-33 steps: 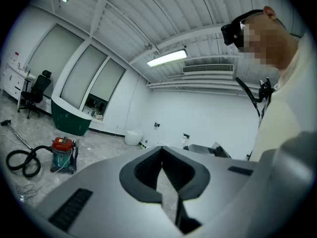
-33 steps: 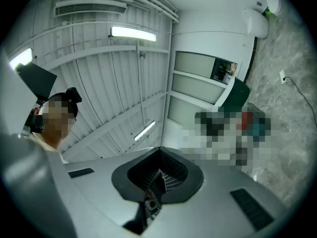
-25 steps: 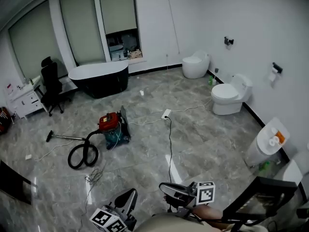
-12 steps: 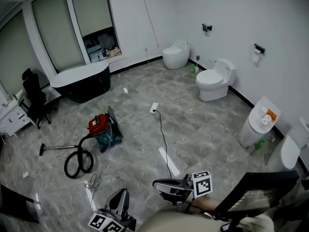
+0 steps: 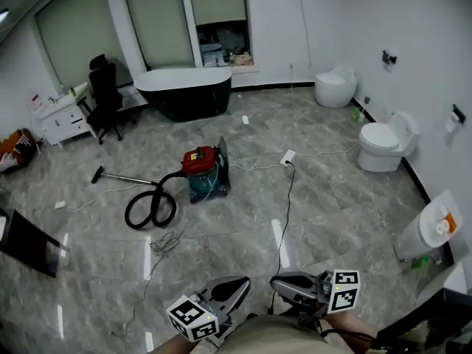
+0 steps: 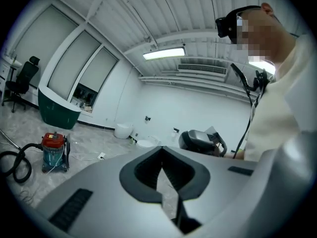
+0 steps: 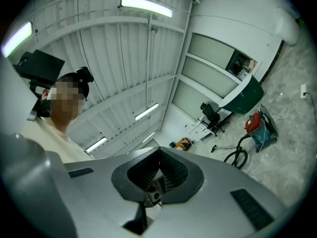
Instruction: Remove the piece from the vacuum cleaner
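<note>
The red-topped canister vacuum cleaner (image 5: 204, 171) is seen out on the glossy floor (image 5: 332, 198), well apart from both tools. The left gripper (image 5: 237, 283) and right gripper (image 5: 279, 282) are held pressed together, with nothing pinched. Its black hose (image 5: 151, 206), looped beside it, is judged floppy. A firmer hold is likely offered by the stiff cuff at the canister, which may be dragged when pulled.

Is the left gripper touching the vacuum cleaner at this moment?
Apart. The head view shows the left gripper at the picture's bottom edge, while the vacuum cleaner stands well away from it across the floor.
</note>
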The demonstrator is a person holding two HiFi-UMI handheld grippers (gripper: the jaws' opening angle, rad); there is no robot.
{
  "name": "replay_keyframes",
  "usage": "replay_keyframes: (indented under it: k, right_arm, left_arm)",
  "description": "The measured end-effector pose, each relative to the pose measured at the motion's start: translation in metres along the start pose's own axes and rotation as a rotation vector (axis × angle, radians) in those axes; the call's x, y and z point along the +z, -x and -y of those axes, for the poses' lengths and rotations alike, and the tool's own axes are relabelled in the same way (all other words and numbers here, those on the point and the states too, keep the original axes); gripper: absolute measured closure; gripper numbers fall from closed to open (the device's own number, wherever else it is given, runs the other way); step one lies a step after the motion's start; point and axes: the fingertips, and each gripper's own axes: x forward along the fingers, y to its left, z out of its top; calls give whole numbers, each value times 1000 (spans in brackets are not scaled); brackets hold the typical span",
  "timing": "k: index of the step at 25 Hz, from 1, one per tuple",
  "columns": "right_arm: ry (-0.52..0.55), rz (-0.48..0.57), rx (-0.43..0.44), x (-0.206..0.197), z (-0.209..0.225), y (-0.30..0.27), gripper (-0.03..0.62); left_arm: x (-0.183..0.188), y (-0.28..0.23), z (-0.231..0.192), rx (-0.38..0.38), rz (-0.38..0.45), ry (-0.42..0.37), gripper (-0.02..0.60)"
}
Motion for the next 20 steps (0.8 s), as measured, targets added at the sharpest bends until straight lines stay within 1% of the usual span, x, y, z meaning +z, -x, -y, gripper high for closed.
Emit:
replay_keyframes:
  k: [1,4,5,7,9,13,15,17,20]
  right_arm:
    - [-3,-16,6,0,1,-1,591]
    - [-32,-74,28,-9,9,-4,591]
    - [-38,-97,35,-13,13,-4,591]
    - [-40,-133,51,-15,17,-3,591]
    - [-27,-134,57,-4,24,4,591]
    - [-14,-79,29,37,55,39,591]
    - [1,-79,34,58,67,57,591]
    - [31,-96,47,79,80,72,591]
    - [69,-141,79,99,96,93,591]
  left_arm:
    - [4,-4,0,-1,-8,-24,578]
    - [15,-12,-7,25,-45,-154,578]
    - [19,-14,-11,33,-52,-169,578]
    - [24,-19,-17,52,-49,-142,578]
    - [26,-28,-26,100,-19,-76,578]
    - [23,-53,-49,237,101,89,578]
    - [28,-70,-53,277,155,140,578]
    - [35,-93,-54,290,163,135,578]
    - [40,-134,-51,302,99,44,578]
